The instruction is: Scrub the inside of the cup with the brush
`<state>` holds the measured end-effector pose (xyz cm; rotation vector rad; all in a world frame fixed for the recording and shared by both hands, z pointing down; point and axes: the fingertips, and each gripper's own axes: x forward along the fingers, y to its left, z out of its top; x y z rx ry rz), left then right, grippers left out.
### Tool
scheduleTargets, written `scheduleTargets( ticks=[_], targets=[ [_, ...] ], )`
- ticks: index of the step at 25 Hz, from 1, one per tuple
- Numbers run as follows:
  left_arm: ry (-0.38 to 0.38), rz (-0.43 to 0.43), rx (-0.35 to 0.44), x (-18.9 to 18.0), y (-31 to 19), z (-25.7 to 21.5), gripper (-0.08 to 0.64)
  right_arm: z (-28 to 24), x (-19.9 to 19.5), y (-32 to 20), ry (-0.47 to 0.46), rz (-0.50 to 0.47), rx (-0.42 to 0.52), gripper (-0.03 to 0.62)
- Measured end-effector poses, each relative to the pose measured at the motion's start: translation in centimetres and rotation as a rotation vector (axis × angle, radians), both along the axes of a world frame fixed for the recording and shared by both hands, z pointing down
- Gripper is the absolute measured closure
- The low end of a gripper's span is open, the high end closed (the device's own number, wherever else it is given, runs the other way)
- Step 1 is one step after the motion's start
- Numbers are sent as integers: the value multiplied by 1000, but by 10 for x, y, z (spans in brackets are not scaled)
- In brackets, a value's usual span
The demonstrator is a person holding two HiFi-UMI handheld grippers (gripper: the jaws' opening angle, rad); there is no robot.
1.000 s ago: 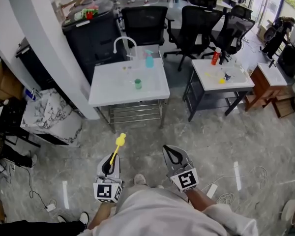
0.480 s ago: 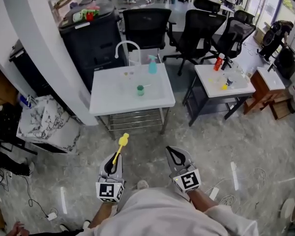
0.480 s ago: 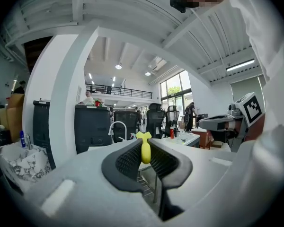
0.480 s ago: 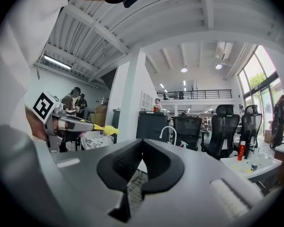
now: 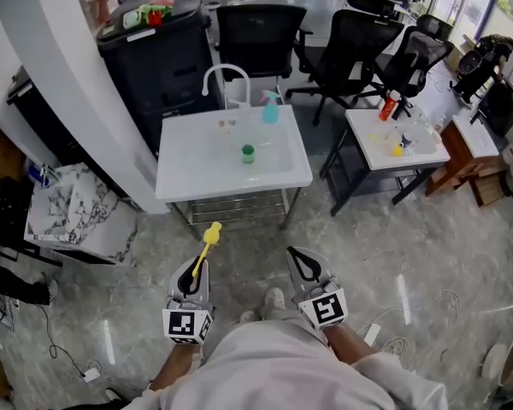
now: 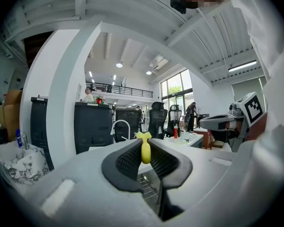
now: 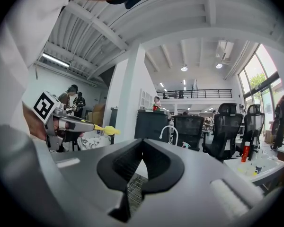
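Left tongs (image 5: 194, 269) clamped on the handle of the yellow brush (image 5: 210, 236); the bristle head sticks out past the tips, long axis pointing forward toward the tabletop (image 5: 188, 173). Right tongs (image 5: 297, 260) closed tip to tip, nothing between them

Green cup (image 5: 248, 152) sits on the white tabletop, in front of the faucet (image 5: 221, 77) and near the teal spray bottle (image 5: 271, 109); too small to tell how it stands

Key relation: the cup lies straight ahead of both tongs and well apart from them, with bare floor in between. The person stands back from the tabletop. The cup falls roughly midway between the two tongs' lines, so neither is clearly nearer. Likely the gap has to be closed first, then the empty right tongs steady the cup while the left tips the brush head down into its mouth; the brush now lies nearly level, so it needs turning

Only the head view shows the cup and the gap to it. The left gripper view shows the handle pinched between the ribbed pads, faucet beyond, cup not made out. The right gripper view shows its own pads meeting on nothing, plus the left tongs and brush off to its left
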<state>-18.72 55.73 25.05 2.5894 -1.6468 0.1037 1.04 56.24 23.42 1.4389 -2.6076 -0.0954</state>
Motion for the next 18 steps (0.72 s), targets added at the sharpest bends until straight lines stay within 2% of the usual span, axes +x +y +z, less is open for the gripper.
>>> scheduleTargets(
  ticks=[4,8,18],
  targets=[
    [-3,-20,-6,2,-29,4,522,4,-1,-34,-2,-23,-9,589],
    [-13,-38,-4,9,-62,0,522,-2,1,-74,-43,-50,26,589],
    [-31,-64,6,47,-143,-2,522,2,33,-162,-54,-96,22,589]
  ],
)
